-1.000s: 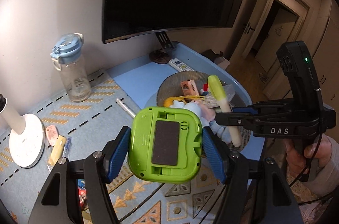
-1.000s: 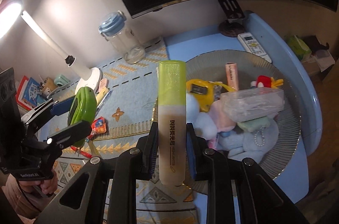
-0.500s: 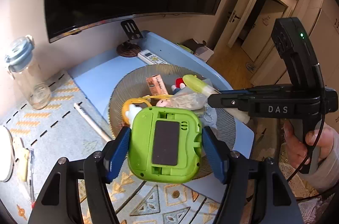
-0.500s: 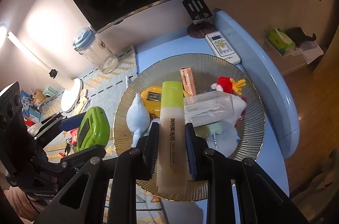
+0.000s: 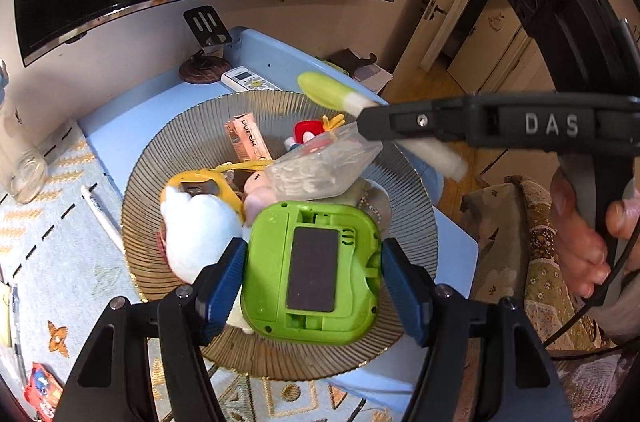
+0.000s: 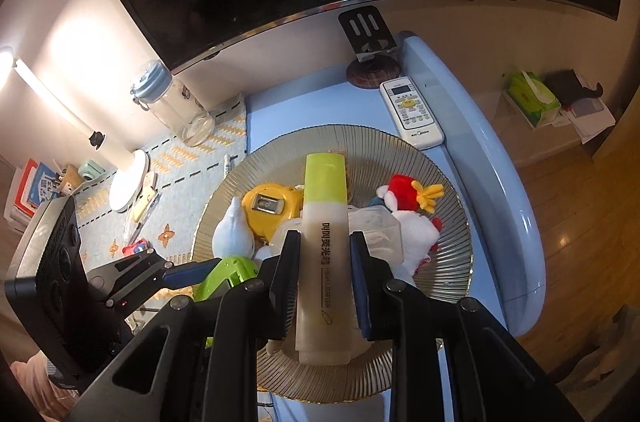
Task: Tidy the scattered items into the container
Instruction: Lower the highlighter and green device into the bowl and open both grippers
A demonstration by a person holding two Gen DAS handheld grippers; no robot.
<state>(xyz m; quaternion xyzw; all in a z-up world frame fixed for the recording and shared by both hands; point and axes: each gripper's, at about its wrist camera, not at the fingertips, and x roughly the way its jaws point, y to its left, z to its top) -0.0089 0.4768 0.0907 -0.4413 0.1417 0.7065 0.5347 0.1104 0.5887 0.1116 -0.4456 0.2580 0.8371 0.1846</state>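
Two loads carried, both poised over the ribbed, gold-rimmed glass dish (image 5: 168, 158). Left gripper (image 5: 312, 262) clenched on a lime-green, rounded-square plastic gadget with a dark back panel (image 5: 312, 264), blue pads pressed to either flank; directly ahead of the jaws and below them, a white plush toy (image 5: 196, 226), a yellow round tape measure (image 5: 196, 184), a clear plastic box of cotton swabs (image 5: 320, 168). Right gripper (image 6: 322, 264) clamped on a translucent highlighter pen with yellow-green cap (image 6: 322, 222), cap pointing forward beyond the fingertips; red-and-white plush chicken (image 6: 408, 206) forward and right of the jaws. Recommended handling: lower each load near the heap before release, not dropped from height, since glass dish likely to chip or ring. Aim gadget at the bare ribbed patch nearest the left jaws; lay highlighter flat so it does not roll off the rim. Release one gripper at a time, keeping them apart. Scattered pens and a red wrapper (image 5: 42, 390) left on the patterned mat, behind and left of the jaws.
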